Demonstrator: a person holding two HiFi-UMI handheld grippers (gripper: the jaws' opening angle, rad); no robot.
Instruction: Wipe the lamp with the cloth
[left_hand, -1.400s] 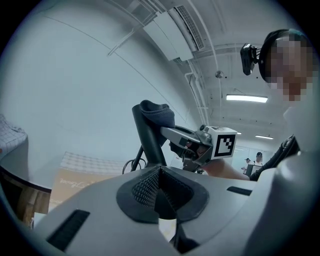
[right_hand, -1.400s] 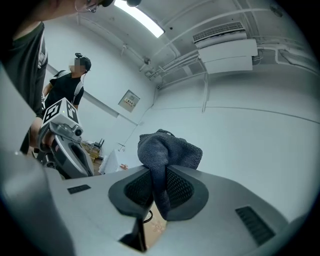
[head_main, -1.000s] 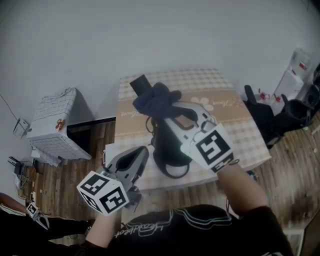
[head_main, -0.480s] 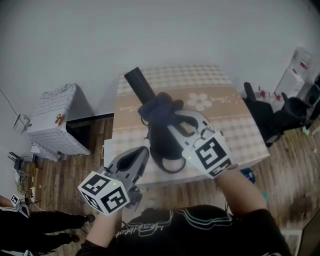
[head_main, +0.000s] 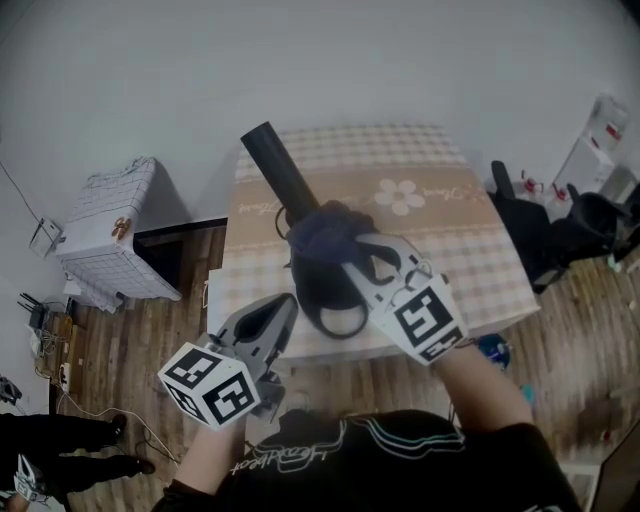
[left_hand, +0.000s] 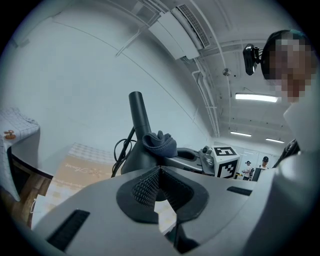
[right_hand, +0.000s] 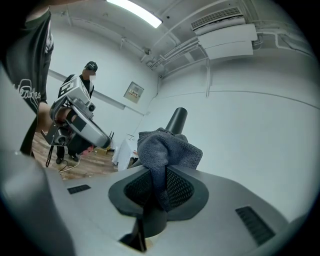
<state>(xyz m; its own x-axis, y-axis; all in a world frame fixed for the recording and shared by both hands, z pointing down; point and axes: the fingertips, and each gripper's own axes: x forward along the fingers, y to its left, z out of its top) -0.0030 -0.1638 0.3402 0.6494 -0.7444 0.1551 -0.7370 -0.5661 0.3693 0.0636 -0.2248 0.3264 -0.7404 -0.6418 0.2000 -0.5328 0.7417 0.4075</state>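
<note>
The worktop (head_main: 450, 230), under a checked covering, spreads beneath the lamp (head_main: 283, 170) and out to its right. The lamp is dark. Its looped base is at the end nearest us, and its tube-shaped head rises from there, leaning away and to the left, so its long axis runs from near us to far left. Our right claw (head_main: 352, 250) sits at the middle of the lamp, just below the tube, its jaws pinching a fold of the cloth (head_main: 322, 232). The right gripper view shows the fabric caught between the ribbed pads and bunched above them. Our left claw (head_main: 288, 302) hangs on the near-left side of the lamp's base, apart from it, with its pad tips pressed together on nothing. The dark blue cloth lies wadded against the lamp's stem, and the bare tube stands directly beyond it. We judge the right hand the nearer one, and the coming stroke should follow that axis.
</note>
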